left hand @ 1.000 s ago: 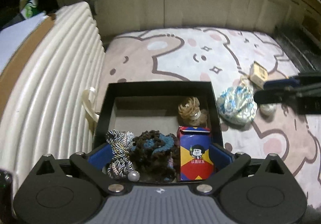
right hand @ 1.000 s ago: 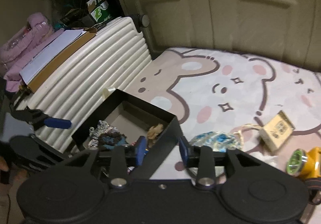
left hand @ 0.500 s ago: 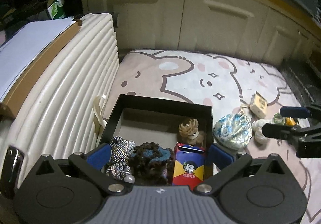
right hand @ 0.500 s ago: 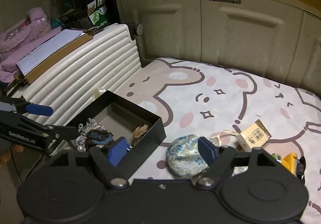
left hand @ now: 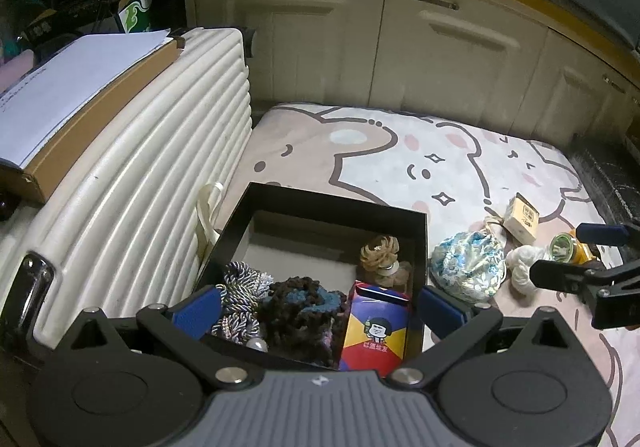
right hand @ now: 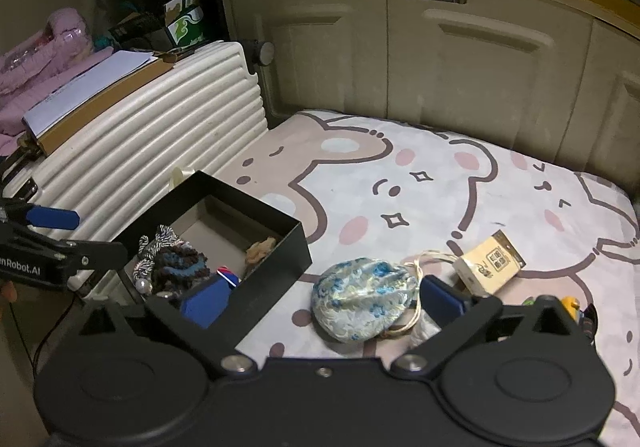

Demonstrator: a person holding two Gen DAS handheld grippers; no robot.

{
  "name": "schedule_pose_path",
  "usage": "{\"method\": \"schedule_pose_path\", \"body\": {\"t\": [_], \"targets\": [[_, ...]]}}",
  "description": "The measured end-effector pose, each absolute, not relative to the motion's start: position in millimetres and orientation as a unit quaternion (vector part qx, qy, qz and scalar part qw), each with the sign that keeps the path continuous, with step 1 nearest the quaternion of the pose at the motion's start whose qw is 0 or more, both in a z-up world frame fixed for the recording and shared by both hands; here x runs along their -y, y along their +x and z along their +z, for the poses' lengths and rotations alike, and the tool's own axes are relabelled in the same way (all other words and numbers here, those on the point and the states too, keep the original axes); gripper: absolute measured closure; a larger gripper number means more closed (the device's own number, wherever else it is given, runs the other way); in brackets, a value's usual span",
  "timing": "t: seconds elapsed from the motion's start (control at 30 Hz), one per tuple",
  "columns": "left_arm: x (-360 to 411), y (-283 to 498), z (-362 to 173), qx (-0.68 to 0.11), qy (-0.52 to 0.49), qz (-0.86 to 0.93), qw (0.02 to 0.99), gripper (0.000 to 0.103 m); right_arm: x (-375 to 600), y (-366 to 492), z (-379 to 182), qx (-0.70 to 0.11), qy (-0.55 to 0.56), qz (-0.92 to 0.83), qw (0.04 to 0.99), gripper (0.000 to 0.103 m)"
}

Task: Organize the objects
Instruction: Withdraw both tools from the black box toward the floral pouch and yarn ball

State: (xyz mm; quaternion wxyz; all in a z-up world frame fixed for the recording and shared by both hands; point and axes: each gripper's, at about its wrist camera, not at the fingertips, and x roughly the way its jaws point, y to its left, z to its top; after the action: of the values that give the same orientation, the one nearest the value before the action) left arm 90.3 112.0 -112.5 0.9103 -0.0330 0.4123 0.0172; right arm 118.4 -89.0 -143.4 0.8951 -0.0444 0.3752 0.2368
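An open black box lies on the bear-print mat, holding a striped braided cord, a dark crochet piece, a red and yellow carton and a beige scrunchie. My left gripper hovers open over the box's near end with nothing between its pads. My right gripper has its jaws opening wide. A blue floral pouch lies on the mat between its fingers, and the pads do not press on it. The right gripper also shows at the right edge of the left wrist view.
A ribbed white suitcase with a cardboard parcel on top flanks the box's left. A small tan box, a white wad and a yellow toy lie right of the pouch. Cream cabinets close the far side.
The right gripper's jaws have spread from narrow to wide and it has drawn back from the box wall to over the pouch. The left gripper has backed off slightly and rolled.
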Motion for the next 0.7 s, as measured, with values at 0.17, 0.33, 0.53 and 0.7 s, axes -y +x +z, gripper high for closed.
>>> {"method": "schedule_pose_path", "body": {"t": [0.17,0.33,0.53,0.7], "targets": [[-107.0,91.4,-113.2,-0.408,-0.021,0.022,0.912,0.000,93.4,118.5,-145.0,-0.370,-0.046,0.228,0.900,0.000],[-103.5,93.7,-115.7,-0.409,-0.019,0.024,0.912,0.000,100.4,119.9,-145.9,-0.370,-0.044,0.222,0.901,0.000],[-101.2,97.9,-117.8,-0.407,-0.030,0.020,0.913,0.000,112.8,121.4,-146.0,-0.369,-0.045,0.211,0.904,0.000],[-89.7,106.1,-119.2,-0.397,-0.028,0.011,0.917,0.000,132.5,122.8,-146.0,-0.366,-0.044,0.188,0.910,0.000]]}}
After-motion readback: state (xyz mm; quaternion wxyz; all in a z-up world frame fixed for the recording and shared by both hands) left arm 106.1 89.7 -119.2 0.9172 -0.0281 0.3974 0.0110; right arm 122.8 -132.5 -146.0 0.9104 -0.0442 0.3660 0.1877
